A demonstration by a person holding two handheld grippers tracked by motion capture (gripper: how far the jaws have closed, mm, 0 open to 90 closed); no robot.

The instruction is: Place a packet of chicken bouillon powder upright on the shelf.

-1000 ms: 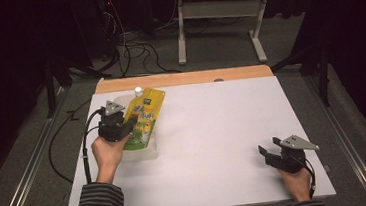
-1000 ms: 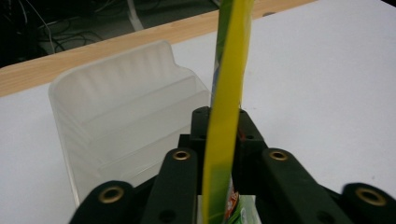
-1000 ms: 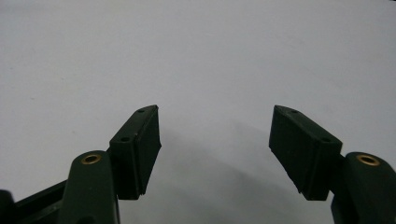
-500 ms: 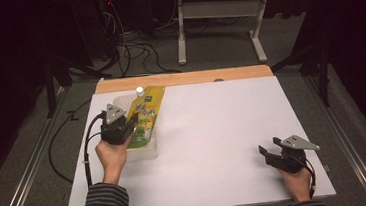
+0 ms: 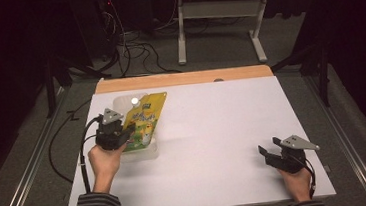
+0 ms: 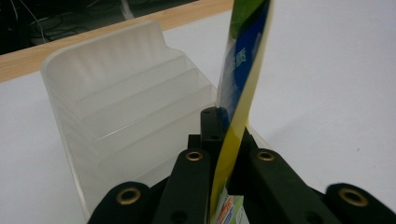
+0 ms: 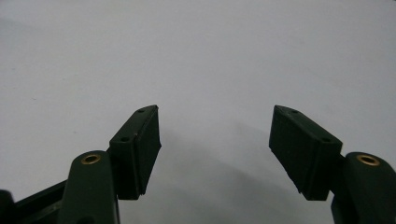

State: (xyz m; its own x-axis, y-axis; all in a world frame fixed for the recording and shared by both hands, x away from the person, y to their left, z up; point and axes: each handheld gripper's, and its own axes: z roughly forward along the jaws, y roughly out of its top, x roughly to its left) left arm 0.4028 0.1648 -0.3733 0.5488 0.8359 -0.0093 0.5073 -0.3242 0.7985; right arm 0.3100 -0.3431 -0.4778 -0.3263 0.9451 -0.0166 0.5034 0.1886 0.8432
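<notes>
A: High view first: where does the packet [image 5: 146, 120] sit?

B: Near the desk's [image 5: 223, 129] far left corner, lying across the clear plastic tray [image 5: 120, 101]. The tray stands just inside the wooden strip [image 5: 184, 78] along the desk's far edge. The left gripper [image 5: 123, 134] is at the packet's near end.

A: Does it have hold of it?

B: Yes. In the left gripper view the packet [image 6: 243, 79] stands on edge between the two black jaws, which are pinched tight on its lower part, with the ribbed tray [image 6: 121, 93] just beside it on one side. The jaws have just been closing, and the packet is what lies between them.

A: How would you expect it to handle?

B: Light, I'd judge, and thin: a flat, glossy yellow and blue sachet. It looks fairly stiff along its length, since it stands upright from the grip without flopping, but film like that is probably slippery and could slide or swing if moved quickly.

A: Best place to hold?

B: Near an end seam, flat faces against the pads, much as now. That keeps whatever is inside from being crushed. The tray looks light too, so the packet could drag it along.

A: And the other hand?

B: The right gripper [image 5: 282, 155] rests near the desk's near right corner, well apart from the packet. Its jaws stand wide open over bare desk with nothing between them.
</notes>
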